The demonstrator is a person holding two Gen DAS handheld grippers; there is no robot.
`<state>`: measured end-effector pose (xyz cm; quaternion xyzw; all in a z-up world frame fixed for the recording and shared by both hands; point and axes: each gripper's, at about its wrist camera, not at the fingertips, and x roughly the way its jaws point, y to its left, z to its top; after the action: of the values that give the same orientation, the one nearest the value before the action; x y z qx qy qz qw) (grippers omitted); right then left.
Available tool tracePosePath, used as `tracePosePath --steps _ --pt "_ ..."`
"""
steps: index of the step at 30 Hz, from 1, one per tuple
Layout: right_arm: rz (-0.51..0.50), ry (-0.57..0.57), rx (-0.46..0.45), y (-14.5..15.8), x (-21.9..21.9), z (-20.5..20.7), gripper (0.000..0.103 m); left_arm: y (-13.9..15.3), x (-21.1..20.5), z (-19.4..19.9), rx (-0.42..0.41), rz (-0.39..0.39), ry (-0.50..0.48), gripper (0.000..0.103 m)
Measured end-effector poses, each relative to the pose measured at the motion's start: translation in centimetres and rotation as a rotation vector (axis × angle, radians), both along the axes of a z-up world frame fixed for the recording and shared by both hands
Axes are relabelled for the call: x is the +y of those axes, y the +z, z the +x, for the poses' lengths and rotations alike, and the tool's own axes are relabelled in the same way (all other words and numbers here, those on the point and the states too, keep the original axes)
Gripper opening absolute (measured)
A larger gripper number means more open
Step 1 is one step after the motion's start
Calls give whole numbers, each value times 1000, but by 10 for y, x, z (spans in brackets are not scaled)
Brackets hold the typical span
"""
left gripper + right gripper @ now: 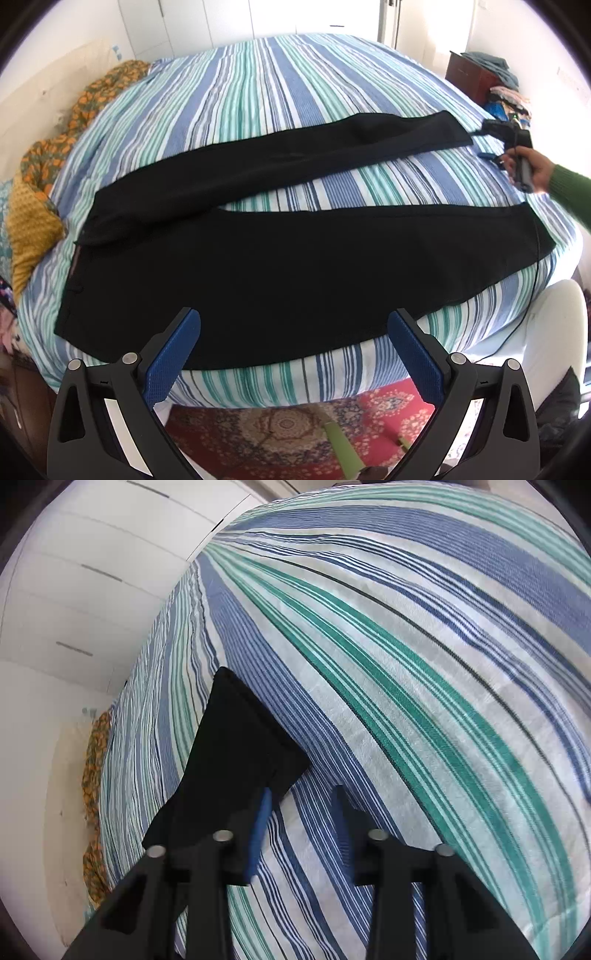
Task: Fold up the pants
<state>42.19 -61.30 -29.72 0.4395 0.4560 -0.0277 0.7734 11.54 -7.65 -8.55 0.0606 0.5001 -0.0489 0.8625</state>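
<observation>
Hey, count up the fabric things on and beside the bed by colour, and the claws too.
Black pants: 1
Blue, green and white striped bedspread: 1
Orange floral cloth: 1
Mustard knit blanket: 1
Claws: 2, left claw and right claw
Total: 6

Bed (280, 85) under a striped cover of blue, teal and white, filling most of the left wrist view. Black pants (288, 266) spread flat on the bed, waistband toward its left side, both legs running to the right and parted in a narrow V. Near leg lying along the bed's front edge, hem reaching the right corner. Far leg angled across the bed's middle, hem (255, 746) flat on the stripes. Orange-patterned blanket (92, 99) bunched along the bed's left edge, a mustard knit piece (29, 229) beside it near the waistband end.
</observation>
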Motion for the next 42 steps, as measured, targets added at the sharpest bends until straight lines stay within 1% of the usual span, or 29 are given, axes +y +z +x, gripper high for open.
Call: tracePosePath --steps 2,4,5,6,7,9,11,12,14,16,18,20,22,24,25,27,28,29,30,31,32,33,34,36,37,38,39,40,42 --pt "64 -57 -53 -8 7 5 75 -1 1 1 5 0 9 102" --pt "87 -75 -82 -12 14 18 73 -4 4 4 29 -5 23 102" --pt "76 -53 -74 -12 19 23 53 -6 6 5 39 -7 30 102" --pt "27 -27 -40 -8 24 28 19 -6 8 6 43 -7 38 102" --pt "-20 1 -19 -2 27 29 18 -5 10 6 39 -6 45 102" --pt "-101 43 -40 21 30 21 18 -4 16 4 20 -7 56 102" --pt "-207 97 -46 44 32 -1 17 -8 20 5 24 -15 64 102" --pt "-268 118 -38 49 33 -13 18 -13 22 8 39 -25 68 102" --pt "-326 153 13 42 35 -28 18 -20 25 15 71 -41 69 102" --pt "-387 189 80 26 40 -42 23 -22 29 23 73 -40 68 102" --pt "-489 189 123 21 44 -52 42 -22 38 35 46 -12 71 102" --pt "-569 162 99 31 52 -59 43 -22 57 59 -5 42 97 102" --pt "-594 190 32 47 76 -59 43 -25 77 91 -51 67 130 102" --pt "-558 273 -55 64 113 -54 43 -36 98 135 -81 88 168 102" --pt "-510 326 -90 71 136 -48 43 -45 106 160 -91 99 186 102" --pt "-357 442 -149 75 191 -31 43 -73 120 208 -81 131 213 102" --pt "-277 500 -170 75 224 -20 43 -88 126 226 -63 167 235 102" --pt "-197 558 -188 73 257 -12 43 -111 134 245 -17 232 273 102" --pt "-135 601 -202 72 288 -5 43 -138 144 262 54 302 324 102" --pt "-78 641 -210 70 321 1 43 -155 153 269 96 291 354 103" --pt "-28 678 -212 65 351 7 43 -162 162 268 92 224 384 102" --pt "12 710 -209 61 379 14 43 -159 164 266 64 206 401 103" --pt "31 733 -204 56 402 16 44 -157 162 264 51 216 396 103" --pt "58 800 -161 39 443 26 54 -154 157 258 44 248 349 102" --pt "53 844 -110 26 458 29 54 -149 157 254 40 242 330 102" --pt "5 866 -68 13 466 30 54 -146 159 249 41 227 321 102" --pt "-37 876 -56 6 463 32 51 -139 164 243 42 200 310 102" --pt "-46 874 -71 4 451 32 50 -135 166 238 37 187 303 102" --pt "-89 810 -91 7 403 33 49 -123 173 224 11 182 292 102"
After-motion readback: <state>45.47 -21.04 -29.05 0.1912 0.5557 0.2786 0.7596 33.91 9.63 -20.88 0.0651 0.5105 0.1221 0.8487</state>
